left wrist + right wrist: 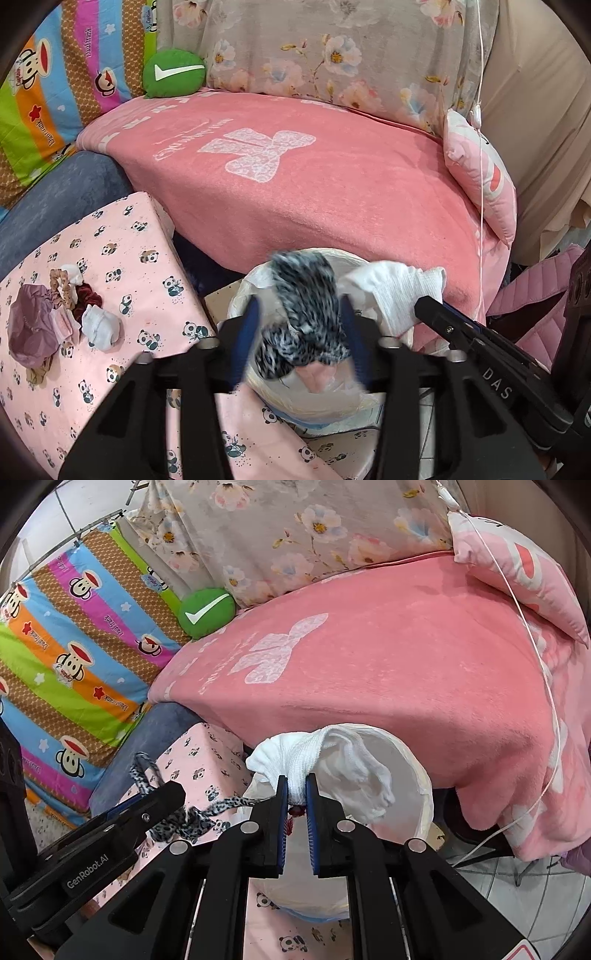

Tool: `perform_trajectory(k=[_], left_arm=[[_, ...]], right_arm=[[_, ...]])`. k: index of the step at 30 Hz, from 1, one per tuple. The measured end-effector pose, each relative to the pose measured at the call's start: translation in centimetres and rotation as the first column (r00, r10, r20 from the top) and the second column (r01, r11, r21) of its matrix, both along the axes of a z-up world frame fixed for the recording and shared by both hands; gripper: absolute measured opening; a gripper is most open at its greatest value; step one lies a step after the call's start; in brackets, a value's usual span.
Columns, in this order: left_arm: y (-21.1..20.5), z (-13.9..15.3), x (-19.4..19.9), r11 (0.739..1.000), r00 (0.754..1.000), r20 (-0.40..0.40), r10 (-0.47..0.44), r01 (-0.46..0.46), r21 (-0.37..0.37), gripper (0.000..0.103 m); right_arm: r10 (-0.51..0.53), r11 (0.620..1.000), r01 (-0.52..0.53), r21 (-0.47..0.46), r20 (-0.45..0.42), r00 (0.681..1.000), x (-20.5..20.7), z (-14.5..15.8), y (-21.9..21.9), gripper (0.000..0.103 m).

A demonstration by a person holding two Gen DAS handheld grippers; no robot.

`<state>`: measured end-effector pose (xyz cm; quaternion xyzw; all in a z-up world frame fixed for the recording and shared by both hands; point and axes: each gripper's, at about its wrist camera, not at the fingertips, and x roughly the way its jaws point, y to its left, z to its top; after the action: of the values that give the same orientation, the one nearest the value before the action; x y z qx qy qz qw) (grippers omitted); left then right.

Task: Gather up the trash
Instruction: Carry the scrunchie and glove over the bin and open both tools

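A black-and-white speckled fabric band (306, 314) hangs blurred between the blue pads of my left gripper (301, 332), whose jaws stand wide apart over the white-lined bin (240, 291). The pads do not seem to press on it. My right gripper (297, 794) is shut on a white ribbed cloth (321, 753), held over the bin's rim (421, 764). In the left wrist view the right gripper (424, 306) enters from the right with the white cloth (395, 291). In the right wrist view the speckled band (184, 821) trails beside one of the left gripper's fingers (166, 797).
A pink panda-print surface (129, 258) to the left of the bin carries scrunchies, a small pale sock (101, 326) and a mauve cloth (29, 325). Behind the bin is a sofa with a pink blanket (314, 192), a green cushion (173, 74) and a pink pillow (480, 177). A white cord (481, 155) hangs at the right.
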<state>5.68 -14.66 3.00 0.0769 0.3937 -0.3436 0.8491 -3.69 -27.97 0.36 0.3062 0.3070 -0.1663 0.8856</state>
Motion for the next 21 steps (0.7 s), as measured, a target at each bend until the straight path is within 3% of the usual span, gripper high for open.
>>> perform_trajectory(k=[2, 3, 6, 21], left_arm=[[0.3, 0.2, 0.0, 0.999, 0.999, 0.022, 0.034, -0.034, -0.008, 0.083], [0.6, 0.3, 0.0, 0.999, 0.999, 0.031, 0.045, -0.044, -0.014, 0.084], [1.0, 0.3, 0.3, 0.998, 0.998, 0.026, 0.055, -0.054, -0.011, 0.084], [2.7, -0.1, 0.9, 0.995, 0.995, 0.015, 0.096, -0.096, -0.016, 0.084]], right_arm=[[-0.008, 1.000, 0.008, 0.002, -0.003, 1.000, 0.1, 0.0, 0.0, 0.017], [-0.010, 1.000, 0.010, 0.004, -0.003, 1.000, 0.1, 0.0, 0.0, 0.020], [-0.017, 1.000, 0.017, 0.004, -0.004, 1.000, 0.2, -0.1, 0.0, 0.026], [0.023, 1.000, -0.023, -0.018, -0.024, 0.999, 1.3, 0.0, 1.7, 0.029]])
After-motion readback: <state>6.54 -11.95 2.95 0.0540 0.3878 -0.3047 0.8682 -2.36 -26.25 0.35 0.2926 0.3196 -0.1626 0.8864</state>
